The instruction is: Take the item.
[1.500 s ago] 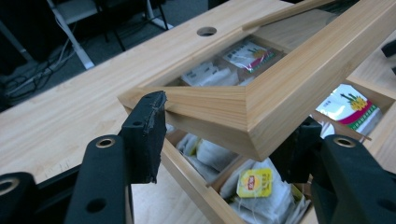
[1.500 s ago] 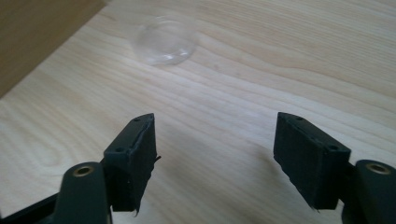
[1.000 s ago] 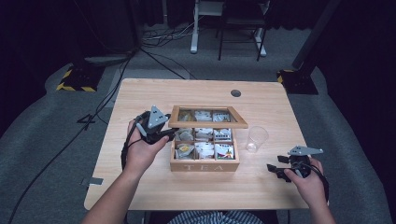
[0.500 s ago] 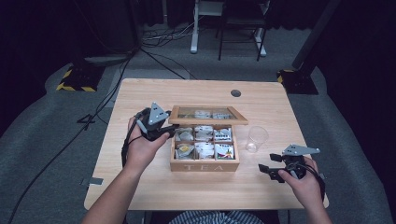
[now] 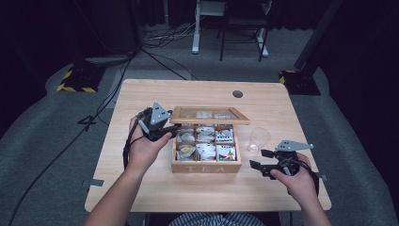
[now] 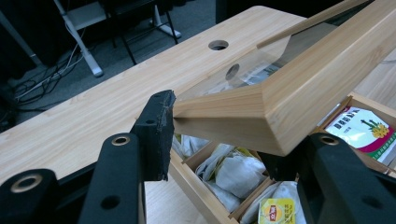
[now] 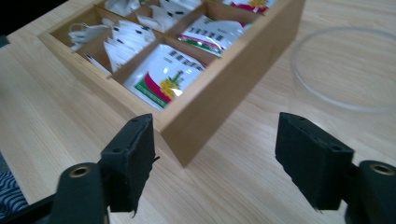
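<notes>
Centre frame on the wooden surface [image 5: 141, 197], the tea box [image 5: 206, 165] sits, bare wood all round. Left tongs [image 6: 219, 135] clamp its raised lid [image 6: 280, 112]; right tongs [image 7: 215, 154], gaping, face its corner, a clear cup [image 5: 259, 139] beside them.

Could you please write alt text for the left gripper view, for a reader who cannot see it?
The left hand-held gripper clamps a corner of the glass-paned wooden lid, holding it raised over an open wooden tea box. Compartments below hold tea bags and a green and red sachet; the wooden table lies behind.
</notes>
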The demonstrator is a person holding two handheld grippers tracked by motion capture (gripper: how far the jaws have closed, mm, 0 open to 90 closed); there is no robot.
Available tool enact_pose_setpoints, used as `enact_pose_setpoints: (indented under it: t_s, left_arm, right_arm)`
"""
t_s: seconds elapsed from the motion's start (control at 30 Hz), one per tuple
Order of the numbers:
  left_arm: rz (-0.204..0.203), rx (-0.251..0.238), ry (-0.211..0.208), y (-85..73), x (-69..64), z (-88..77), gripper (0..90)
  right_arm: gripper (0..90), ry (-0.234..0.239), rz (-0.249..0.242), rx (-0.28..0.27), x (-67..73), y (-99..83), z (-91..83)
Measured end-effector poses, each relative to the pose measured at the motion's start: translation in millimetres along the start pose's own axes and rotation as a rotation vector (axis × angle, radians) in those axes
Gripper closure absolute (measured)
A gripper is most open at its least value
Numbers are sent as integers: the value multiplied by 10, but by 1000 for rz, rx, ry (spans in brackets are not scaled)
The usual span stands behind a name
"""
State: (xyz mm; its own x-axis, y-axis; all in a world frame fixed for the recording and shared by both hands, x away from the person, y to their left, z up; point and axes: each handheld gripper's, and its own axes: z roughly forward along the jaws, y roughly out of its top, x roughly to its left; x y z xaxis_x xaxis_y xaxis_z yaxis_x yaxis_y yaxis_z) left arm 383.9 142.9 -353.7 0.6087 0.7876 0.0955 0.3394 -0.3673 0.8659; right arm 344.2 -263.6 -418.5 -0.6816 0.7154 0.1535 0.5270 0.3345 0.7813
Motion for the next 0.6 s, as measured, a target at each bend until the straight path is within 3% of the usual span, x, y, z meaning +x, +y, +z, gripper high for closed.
enact_pose_setpoints:
  t_s: [0.17, 0.3, 0.6]
  left_arm:
    - [2, 14, -1, 14, 2, -2, 511]
    - [-5, 21, -4, 35, 12, -1, 511]
    - [-23, 18, 2, 33, 3, 6, 509]
  right_arm:
    - [330, 39, -61, 15, 141, 176, 97]
    - [405, 70, -129, 67, 287, 359, 222]
    - [432, 101, -156, 58, 392, 556, 415]
